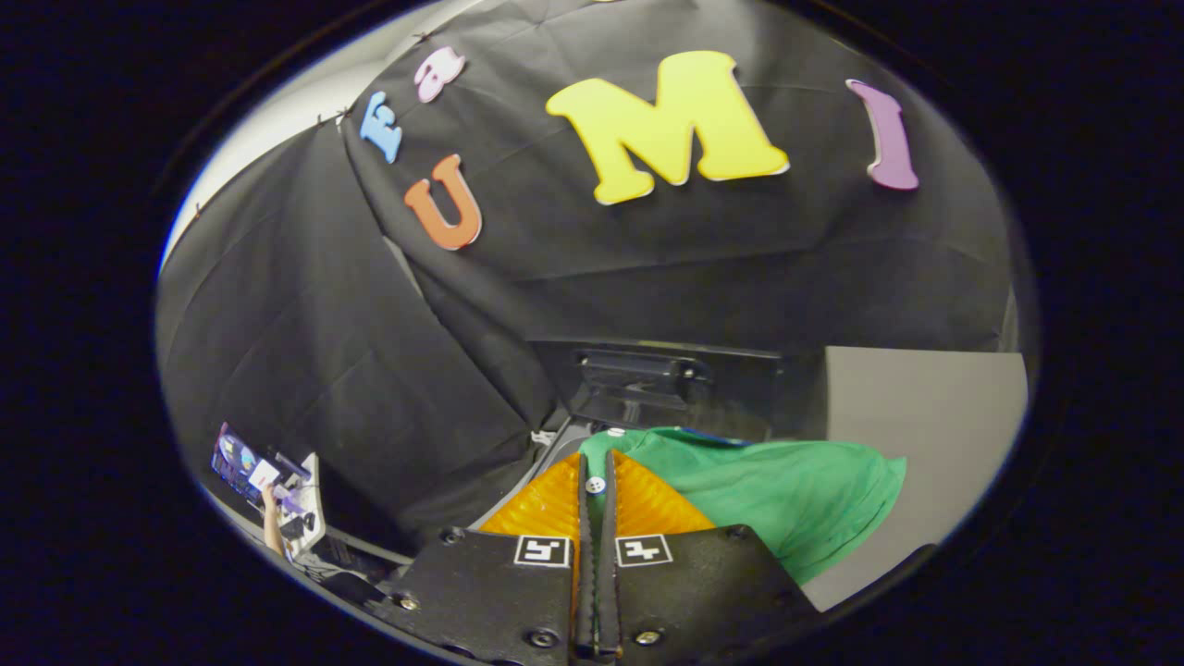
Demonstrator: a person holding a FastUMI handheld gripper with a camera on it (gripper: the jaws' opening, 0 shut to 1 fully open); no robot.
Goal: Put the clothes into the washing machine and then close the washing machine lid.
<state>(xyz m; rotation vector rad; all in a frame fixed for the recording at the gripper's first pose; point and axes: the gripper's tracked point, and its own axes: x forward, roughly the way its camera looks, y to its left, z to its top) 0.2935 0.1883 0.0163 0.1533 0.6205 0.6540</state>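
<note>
Green shirt (786, 504) is pinched in the clenched claw (595, 486), trailing beyond it.

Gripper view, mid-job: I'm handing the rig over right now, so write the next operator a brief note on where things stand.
Gripper: its fingers are closed on a fold of the green garment, pinched with a white button between them.
Garment: it hangs from the fingers and spreads out just ahead of them, held up in front of the dark washing machine that stands beyond, against the booth's black wall.
Done: the garment is picked up.
Left: carry it over the machine's opening, let go so that it drops inside, then close the lid. I cannot tell from here how far the lid stands open.
</note>
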